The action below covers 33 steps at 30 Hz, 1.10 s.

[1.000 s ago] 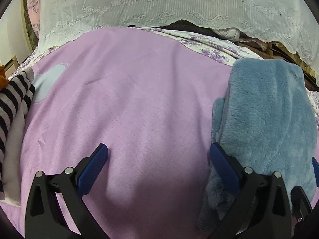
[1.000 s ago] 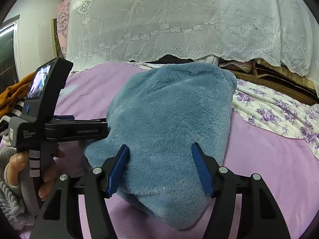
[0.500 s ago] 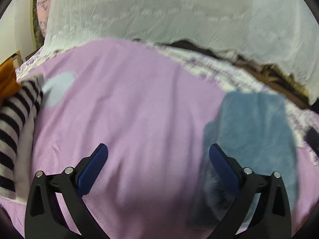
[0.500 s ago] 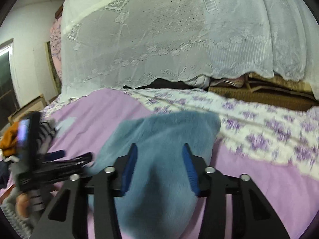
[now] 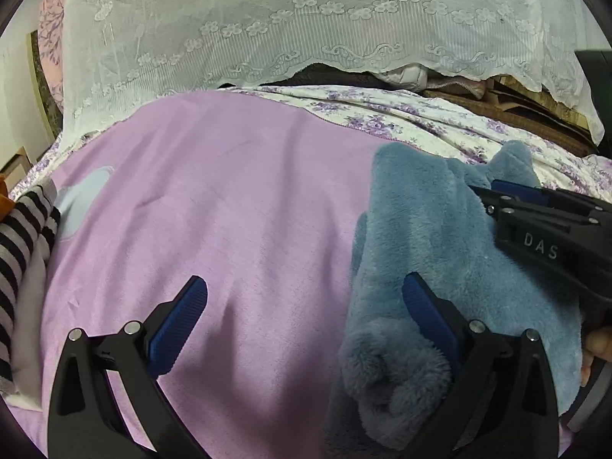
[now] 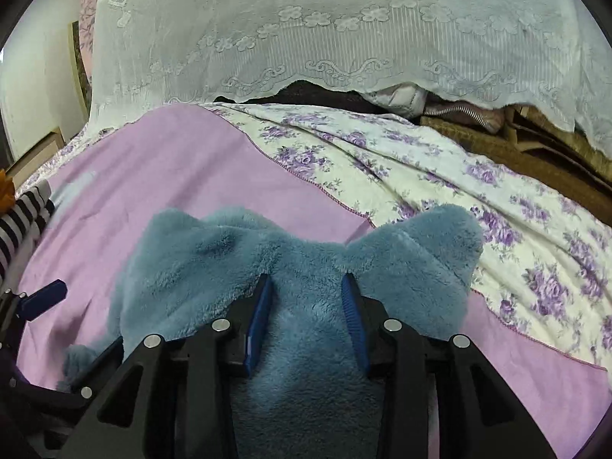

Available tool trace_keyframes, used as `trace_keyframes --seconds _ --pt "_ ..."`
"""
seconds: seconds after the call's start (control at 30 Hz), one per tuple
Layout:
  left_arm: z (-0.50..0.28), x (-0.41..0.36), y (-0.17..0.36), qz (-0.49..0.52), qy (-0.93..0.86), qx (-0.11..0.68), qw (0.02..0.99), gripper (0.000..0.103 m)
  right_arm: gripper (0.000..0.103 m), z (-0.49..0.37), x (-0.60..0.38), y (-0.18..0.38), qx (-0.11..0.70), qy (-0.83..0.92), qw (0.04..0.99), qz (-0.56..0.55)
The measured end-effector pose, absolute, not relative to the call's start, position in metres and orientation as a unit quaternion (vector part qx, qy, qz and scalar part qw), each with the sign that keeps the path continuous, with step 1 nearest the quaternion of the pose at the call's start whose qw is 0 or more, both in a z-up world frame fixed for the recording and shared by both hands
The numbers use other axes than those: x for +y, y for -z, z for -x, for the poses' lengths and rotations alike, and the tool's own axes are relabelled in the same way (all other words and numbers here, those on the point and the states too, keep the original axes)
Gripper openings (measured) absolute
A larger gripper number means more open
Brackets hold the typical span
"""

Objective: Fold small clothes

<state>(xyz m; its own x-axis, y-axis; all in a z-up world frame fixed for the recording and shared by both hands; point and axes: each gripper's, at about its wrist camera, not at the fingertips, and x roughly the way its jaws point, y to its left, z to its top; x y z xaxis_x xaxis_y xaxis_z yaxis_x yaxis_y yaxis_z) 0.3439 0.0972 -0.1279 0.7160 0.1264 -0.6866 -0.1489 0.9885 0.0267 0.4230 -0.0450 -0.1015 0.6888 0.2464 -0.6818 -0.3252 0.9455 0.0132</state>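
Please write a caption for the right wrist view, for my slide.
Right gripper pinches a fold of blue fleece garment on the pink blanket.

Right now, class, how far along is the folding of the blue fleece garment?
Done: nothing looks folded; the blue fleece garment lies bunched on the purple blanket. In hand: the right gripper pinches the fleece, while the left gripper hangs open beside it. Left: the fold itself, plus the striped garment.

The light was soft and a bit dim. Both pictures were sharp. A dark shadow lay on the pink blanket [image 5: 237, 206] under the left gripper [image 5: 302, 321]. The edges curved round, with black corners.
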Motion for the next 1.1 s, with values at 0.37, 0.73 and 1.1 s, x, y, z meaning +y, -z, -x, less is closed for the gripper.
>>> trace_keyframes --seconds 0.37,0.73,1.1 --pt "-0.342 0.1 0.128 0.023 -0.066 0.366 0.928 0.099 0.039 -0.415 -0.059 0.099 0.334 -0.17 0.927 0.019" --pt "-0.333 0.101 0.122 0.02 -0.075 0.347 0.935 0.099 0.067 -0.359 -0.083 0.081 0.265 -0.15 0.952 -0.027" --pt "-0.309 0.095 0.101 0.021 -0.068 0.31 0.948 0.098 0.067 -0.302 -0.089 0.071 0.259 -0.156 0.953 -0.025"
